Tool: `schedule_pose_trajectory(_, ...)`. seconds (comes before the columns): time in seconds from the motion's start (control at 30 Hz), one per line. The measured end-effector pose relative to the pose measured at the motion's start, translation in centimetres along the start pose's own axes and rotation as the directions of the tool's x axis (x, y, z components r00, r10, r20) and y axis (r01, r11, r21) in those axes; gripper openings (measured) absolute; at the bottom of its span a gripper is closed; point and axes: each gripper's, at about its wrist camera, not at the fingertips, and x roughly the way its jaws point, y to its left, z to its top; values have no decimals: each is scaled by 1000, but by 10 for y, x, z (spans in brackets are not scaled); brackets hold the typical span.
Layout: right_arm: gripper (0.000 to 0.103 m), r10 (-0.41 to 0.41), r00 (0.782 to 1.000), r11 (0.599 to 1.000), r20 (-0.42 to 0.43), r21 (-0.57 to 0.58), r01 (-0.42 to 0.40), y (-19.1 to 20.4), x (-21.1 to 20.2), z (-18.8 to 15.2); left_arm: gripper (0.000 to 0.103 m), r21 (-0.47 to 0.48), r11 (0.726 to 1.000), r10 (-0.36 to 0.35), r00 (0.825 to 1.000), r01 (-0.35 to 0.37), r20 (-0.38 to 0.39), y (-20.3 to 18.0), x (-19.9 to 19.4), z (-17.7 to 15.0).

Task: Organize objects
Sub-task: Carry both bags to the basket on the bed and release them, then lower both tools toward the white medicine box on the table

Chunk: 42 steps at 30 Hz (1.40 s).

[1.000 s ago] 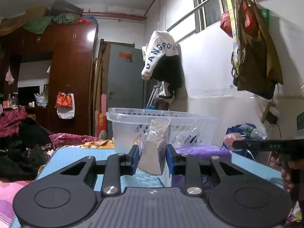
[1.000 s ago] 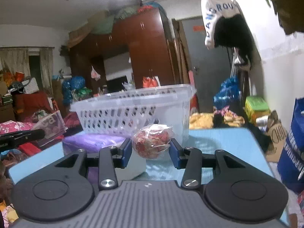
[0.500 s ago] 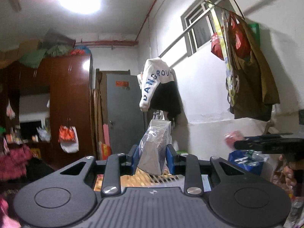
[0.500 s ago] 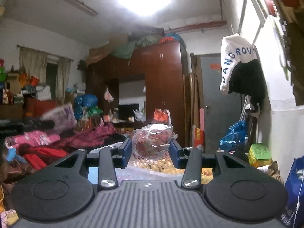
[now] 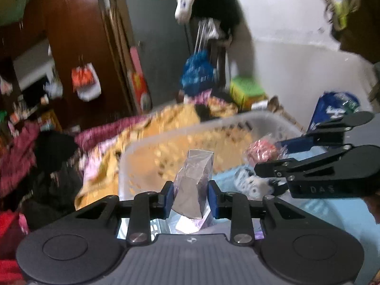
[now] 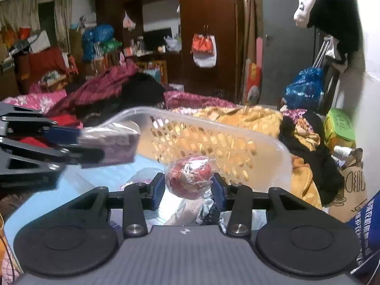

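Note:
My left gripper is shut on a clear plastic packet of purple-grey stuff and holds it above the inside of the white perforated basket. My right gripper is shut on a round red packet wrapped in clear plastic, also over the basket. Each gripper shows in the other's view: the right one with its red packet on the right, the left one with its purple packet on the left. A crumpled black-and-white packet lies in the basket.
The basket stands on a light blue table. Behind it are piles of yellow and maroon clothes, a brown wardrobe, a grey door and a white wall with hanging bags. A blue bag is at the right.
Both grippers went up over the basket rim and now tilt down into the basket, each still holding its packet. The views now look into the basket from above.

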Motion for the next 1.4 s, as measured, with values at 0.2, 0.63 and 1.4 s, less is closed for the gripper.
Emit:
schedule_pose_trajectory(0.2, 46, -25, 998, 1000, -53, 1, 25, -1, 21, 0, 35, -22, 1000, -5, 995, 3, -104, 9, 32, 0)
schedule_pose_trajectory(0.63, 49, 39, 987, 999, -157, -4, -40, 7, 37, 5, 35, -91, 996, -24, 979, 6, -202, 21, 58, -3)
schedule_pose_trajectory(1.4, 103, -21, 968, 999, 250, 32, 13, -2, -87, -34, 86, -69, 997, -24, 979, 38, 202, 11, -72, -31)
